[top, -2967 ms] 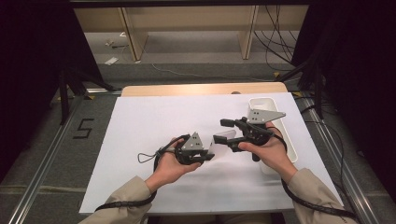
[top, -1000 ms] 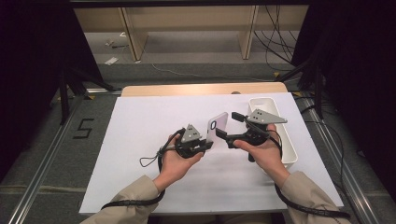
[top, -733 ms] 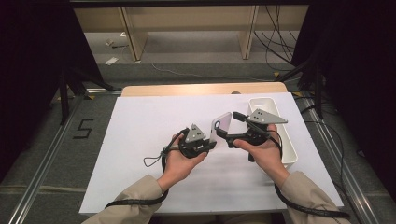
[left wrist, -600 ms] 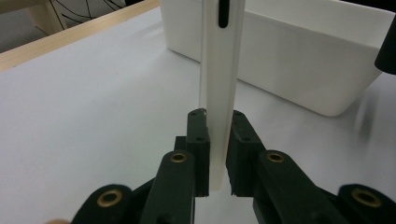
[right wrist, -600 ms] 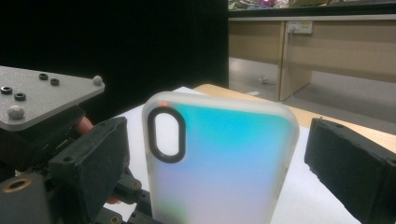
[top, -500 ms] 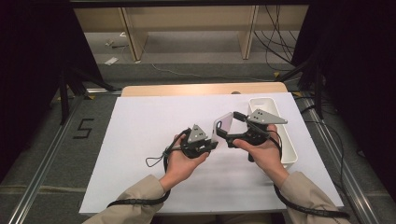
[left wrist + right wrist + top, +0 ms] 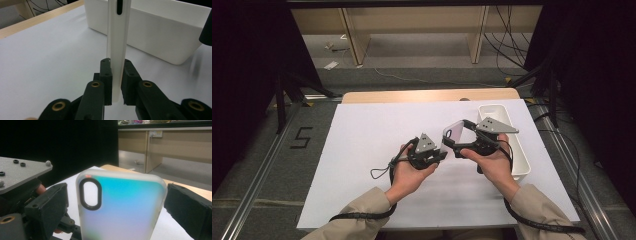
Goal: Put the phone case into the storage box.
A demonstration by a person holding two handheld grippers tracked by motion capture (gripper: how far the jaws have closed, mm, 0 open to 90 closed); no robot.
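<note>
A translucent white phone case (image 7: 451, 133) with an oval camera hole is held up over the white-covered table (image 7: 362, 150). My left gripper (image 7: 442, 151) is shut on the case's thin lower edge; in the left gripper view the case (image 7: 117, 45) rises straight up from between the pads (image 7: 106, 75). My right gripper (image 7: 458, 136) straddles the case across its width. In the right gripper view the case (image 7: 120, 207) shows a blue-to-lilac sheen, and a narrow gap separates it from the left pad (image 7: 50, 207).
A white rectangular tray (image 7: 522, 165) stands at the table's right side, just behind the right hand, and shows close behind the case as the tray (image 7: 162, 37). The table's wooden far edge (image 7: 427, 95) lies beyond. Cables trail from both grippers.
The left gripper has moved a little to the right, up to the case, and now grips its lower edge. The right hand has stayed where it was.
</note>
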